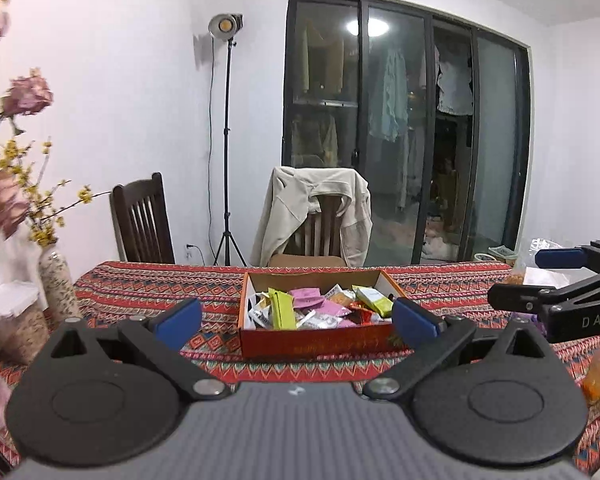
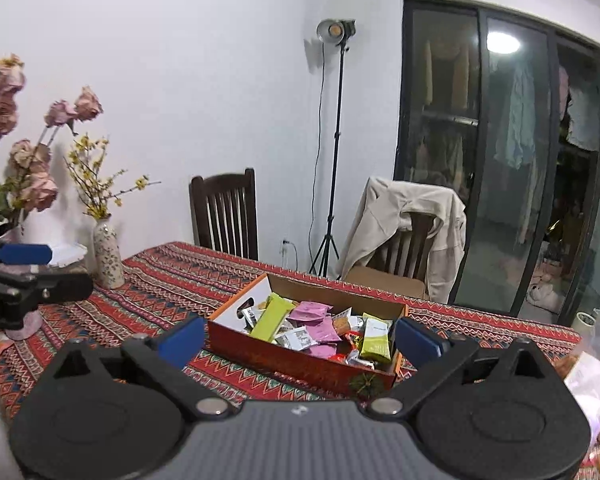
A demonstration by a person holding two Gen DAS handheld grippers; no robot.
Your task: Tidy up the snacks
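Two grippers, left gripper (image 1: pixel 298 318) and right gripper (image 2: pixel 300 338), gape wide, empty. Snack box (image 1: pixel 316 344) on patterned tablecloth (image 1: pixel 160 284) beyond fingertips, untouched; wrapper labels unreadable, right-edge bags cropped.

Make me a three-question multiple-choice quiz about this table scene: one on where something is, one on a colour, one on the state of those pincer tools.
1. Where are the snack packets?
A. In the open box
B. Scattered across the tablecloth
C. On the chair

2. What colour are the pads on the jaws?
A. Red
B. Blue
C. White

3. How does the left gripper stand?
A. Shut on a packet
B. Open, holding nothing
C. Shut on the box

Answers:
1. A, since the packets lie piled inside the box on the table.
2. B, since both wrist views show blue pads at the tips.
3. B, since its jaws stand wide apart short of the box, with nothing between them; the right gripper is the same.
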